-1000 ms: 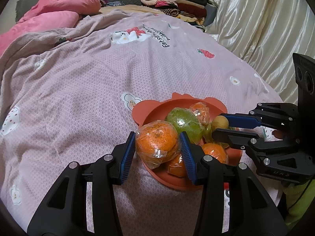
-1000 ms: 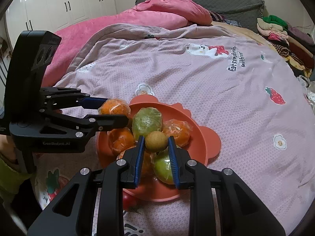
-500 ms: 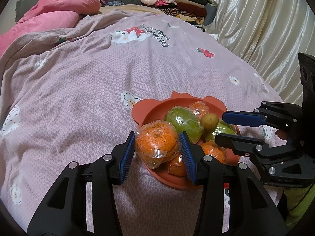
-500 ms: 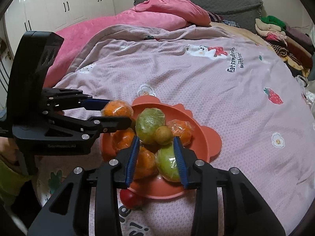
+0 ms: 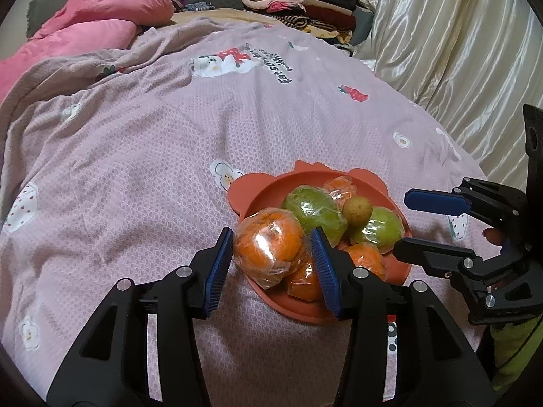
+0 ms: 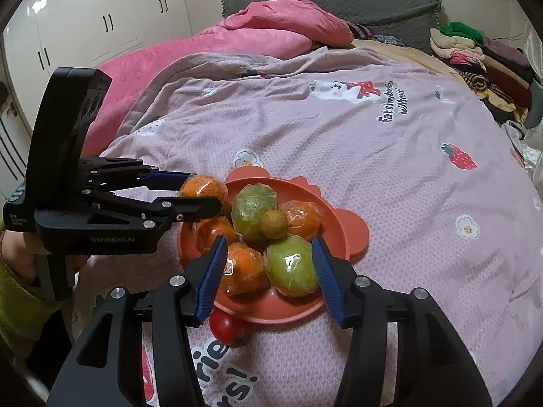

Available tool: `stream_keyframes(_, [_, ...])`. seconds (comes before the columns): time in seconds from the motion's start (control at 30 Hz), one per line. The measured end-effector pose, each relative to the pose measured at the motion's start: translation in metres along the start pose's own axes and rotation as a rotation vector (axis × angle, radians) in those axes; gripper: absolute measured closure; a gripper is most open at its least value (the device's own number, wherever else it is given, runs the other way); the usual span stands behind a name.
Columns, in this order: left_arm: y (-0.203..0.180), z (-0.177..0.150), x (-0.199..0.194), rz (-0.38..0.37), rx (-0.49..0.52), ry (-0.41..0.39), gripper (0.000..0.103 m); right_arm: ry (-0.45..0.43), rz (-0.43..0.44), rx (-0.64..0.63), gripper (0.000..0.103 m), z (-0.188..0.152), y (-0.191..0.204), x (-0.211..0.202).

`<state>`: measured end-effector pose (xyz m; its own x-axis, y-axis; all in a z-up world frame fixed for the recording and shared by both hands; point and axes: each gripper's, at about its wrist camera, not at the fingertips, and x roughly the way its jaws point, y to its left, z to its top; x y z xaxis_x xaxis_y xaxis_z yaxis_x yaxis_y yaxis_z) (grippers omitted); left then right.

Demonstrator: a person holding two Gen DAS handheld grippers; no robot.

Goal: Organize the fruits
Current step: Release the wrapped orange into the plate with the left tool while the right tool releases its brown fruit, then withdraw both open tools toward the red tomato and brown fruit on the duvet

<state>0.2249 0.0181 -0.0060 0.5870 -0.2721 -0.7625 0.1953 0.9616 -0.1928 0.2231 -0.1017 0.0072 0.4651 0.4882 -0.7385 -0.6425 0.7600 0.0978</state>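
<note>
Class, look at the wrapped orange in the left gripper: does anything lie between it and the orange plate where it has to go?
Nothing visible blocks it. The left gripper is shut on the wrapped orange right over the near rim of the plate. Other wrapped fruit already crowds the plate, so free space is tight. The right gripper, whose jaws have just been opening, holds nothing.

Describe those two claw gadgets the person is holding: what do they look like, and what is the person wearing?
Both are matte black plastic. The left claw and right claw each have two angular fingers with silver screws and ribbed blue pads. The left one's tall black body carries faint white lettering. The person wears yellow-green sleeves. No cables are clearly visible.
</note>
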Motion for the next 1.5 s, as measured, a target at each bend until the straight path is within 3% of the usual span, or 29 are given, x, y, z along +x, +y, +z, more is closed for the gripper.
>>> stream_keyframes(0.53, [-0.003, 0.007, -0.026, -0.003, -0.011, -0.056, 0.046, -0.041, -0.014, 0.039, 0.036, -0.005, 0.0, -0.019])
stream_keyframes(1.2, [-0.014, 0.009, -0.052, 0.0, -0.002, -0.093, 0.01, -0.071, -0.04, 0.032, 0.017, -0.021, 0.012, -0.048])
stream_keyframes(1.5, [-0.021, 0.007, -0.057, -0.009, 0.007, -0.091, 0.01, -0.07, -0.053, 0.03, 0.012, -0.035, 0.018, -0.061])
